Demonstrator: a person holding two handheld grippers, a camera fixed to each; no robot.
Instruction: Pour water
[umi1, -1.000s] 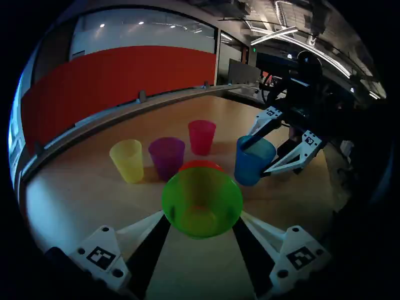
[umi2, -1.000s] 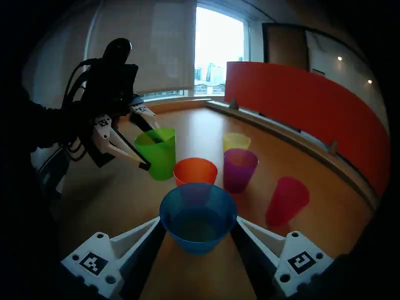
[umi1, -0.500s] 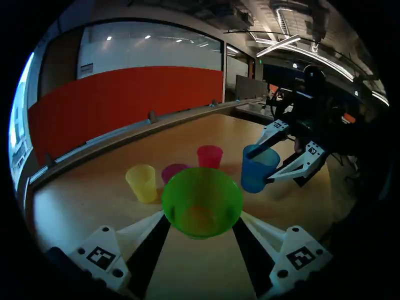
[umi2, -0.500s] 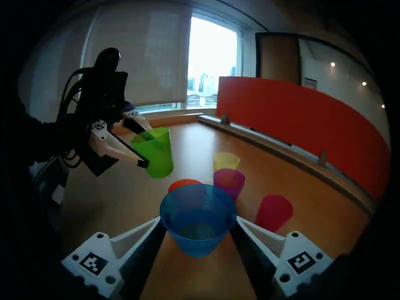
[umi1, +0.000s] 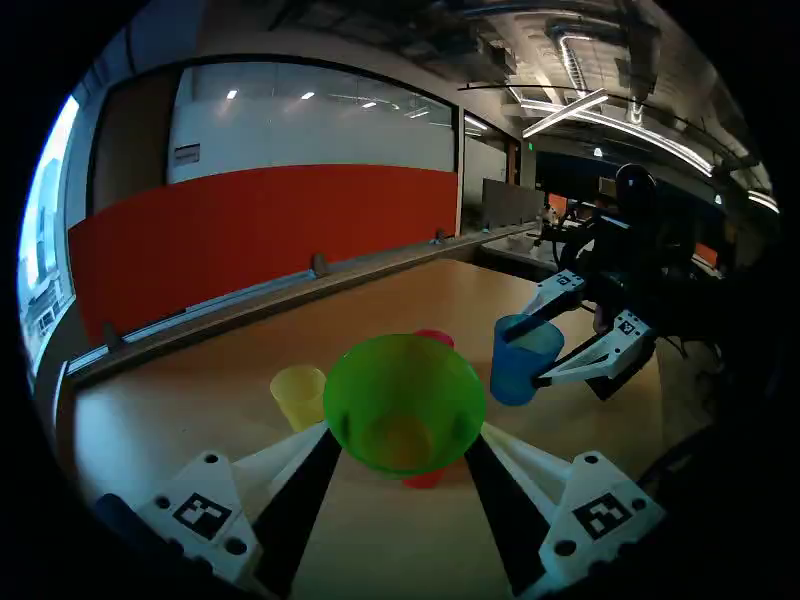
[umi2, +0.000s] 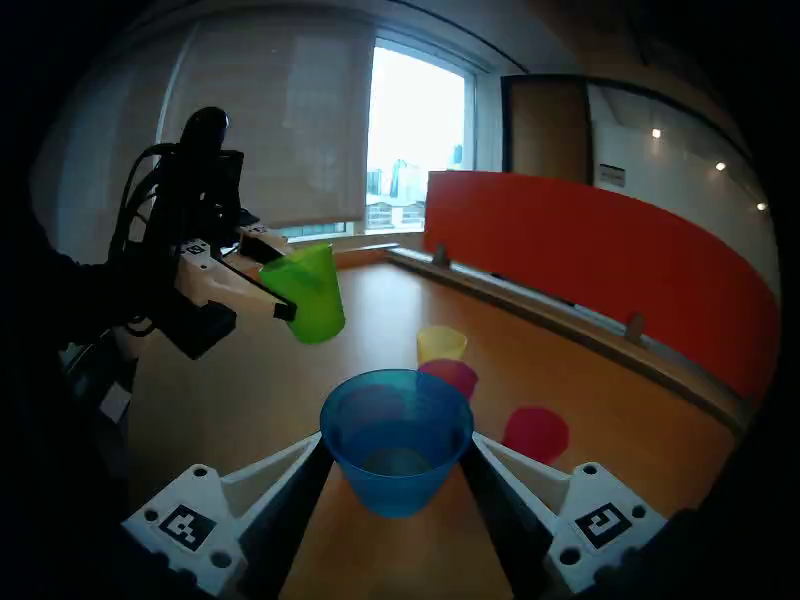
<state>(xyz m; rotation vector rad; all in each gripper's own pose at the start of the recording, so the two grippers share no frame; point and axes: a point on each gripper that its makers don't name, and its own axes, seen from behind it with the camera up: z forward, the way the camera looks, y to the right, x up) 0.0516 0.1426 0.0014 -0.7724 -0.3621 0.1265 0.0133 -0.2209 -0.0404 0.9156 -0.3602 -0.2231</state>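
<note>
1. This appears to be an open-plan office: a long wooden surface stretches ahead of the left jaws, edged by a red partition panel with a glazed wall above it.
2. High above those jaws, linear strip lights hang under an exposed ceiling.
3. Far ahead of the right jaws, a tall window beside a roller blind shows city towers.
</note>
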